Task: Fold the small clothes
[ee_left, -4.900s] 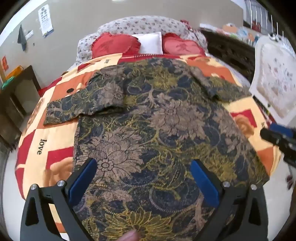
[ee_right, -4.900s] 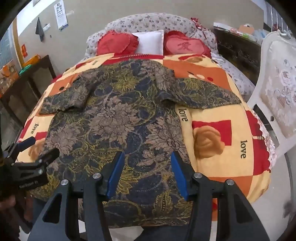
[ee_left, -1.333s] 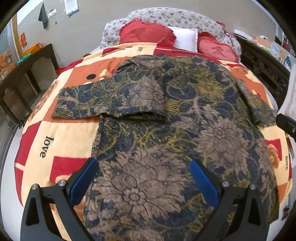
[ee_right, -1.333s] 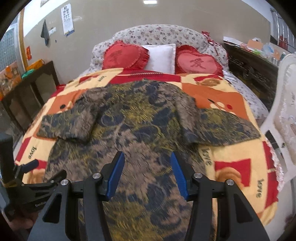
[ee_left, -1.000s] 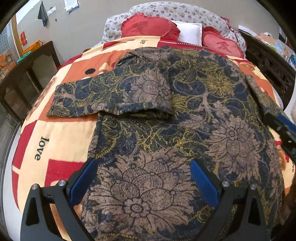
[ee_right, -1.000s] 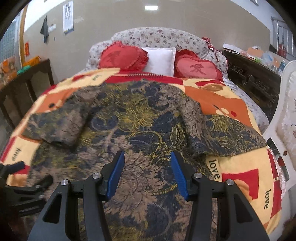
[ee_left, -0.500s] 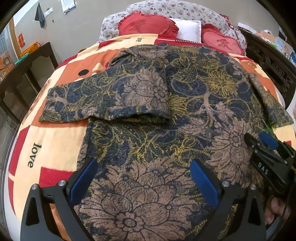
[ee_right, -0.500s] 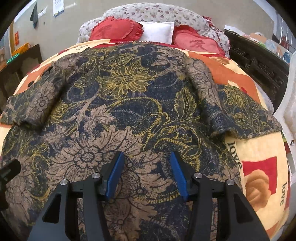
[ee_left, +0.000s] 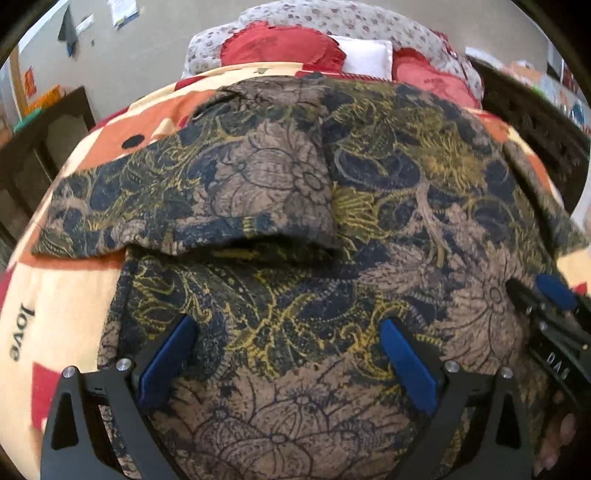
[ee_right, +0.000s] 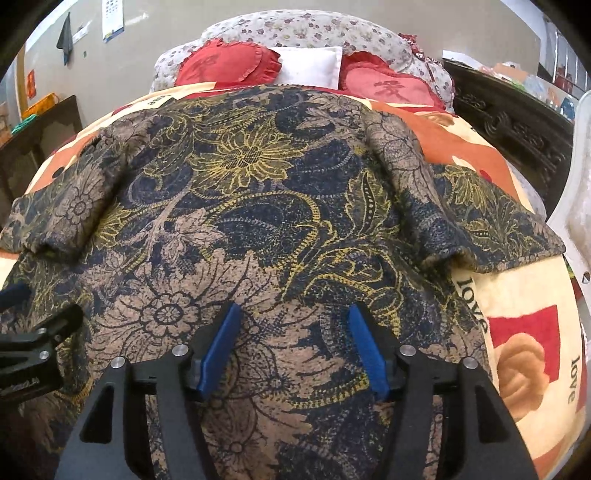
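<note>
A: Garment (ee_right: 258, 206) – dark floral print w/ short sleeves, spread flat on the bed, covering most of the blanket (ee_right: 517, 302). Where is it vs the jaws?

B: Right under both pairs. Right gripper (ee_right: 293, 345): blue pads over the lower middle of the cloth, jaws about half apart and opening, nothing between them but the fabric lying below. Can't tell if the tips touch it.

A: Left gripper (ee_left: 284, 354)?

B: Jaws wide apart, over the lower left part of the garment, nr its left side edge. Nothing gripped. Left pad sits close to where cloth meets blanket.

A: Hand pose?

B: Both grippers tilt steeply down toward the bed, side by side. In the left wrist view the right gripper's tips show at the far right edge, w/ a few fingertips (ee_left: 561, 424) of the person's hand behind it. In the right wrist view the left gripper shows at the left edge.

A: Farther out?

B: Left sleeve (ee_left: 155, 199) lies out sideways, its hem lifted a bit over the body panel. Right sleeve (ee_right: 491, 225) lies out to the right on the blanket. Beyond the collar: two red heart cushions (ee_right: 225, 62) w/ a white pillow (ee_right: 310, 64) between them, then the flowered headboard (ee_right: 295, 27).
</note>
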Available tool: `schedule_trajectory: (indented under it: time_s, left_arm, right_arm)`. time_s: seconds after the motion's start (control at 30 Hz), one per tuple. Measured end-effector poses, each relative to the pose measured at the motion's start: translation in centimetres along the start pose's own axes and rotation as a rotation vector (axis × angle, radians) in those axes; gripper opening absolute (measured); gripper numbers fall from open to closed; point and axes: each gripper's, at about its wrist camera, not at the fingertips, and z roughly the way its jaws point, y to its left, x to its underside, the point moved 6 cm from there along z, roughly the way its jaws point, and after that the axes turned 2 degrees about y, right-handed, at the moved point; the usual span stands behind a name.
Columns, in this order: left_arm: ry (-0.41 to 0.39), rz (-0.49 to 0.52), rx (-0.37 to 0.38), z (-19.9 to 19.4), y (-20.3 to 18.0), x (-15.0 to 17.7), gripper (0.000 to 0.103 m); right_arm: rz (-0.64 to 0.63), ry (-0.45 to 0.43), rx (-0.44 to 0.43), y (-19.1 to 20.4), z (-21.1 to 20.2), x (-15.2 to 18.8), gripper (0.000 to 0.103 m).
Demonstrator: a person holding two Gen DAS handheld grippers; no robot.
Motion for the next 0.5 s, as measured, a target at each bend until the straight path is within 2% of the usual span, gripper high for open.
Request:
schedule_trajectory:
  time_s: [0.5]
  left_arm:
    - [0.011, -0.003, 0.000, 0.46, -0.05, 0.01, 0.103]
  right_arm:
    - [-0.007, -0.001, 0.012, 0.19, 0.09, -0.03, 0.064]
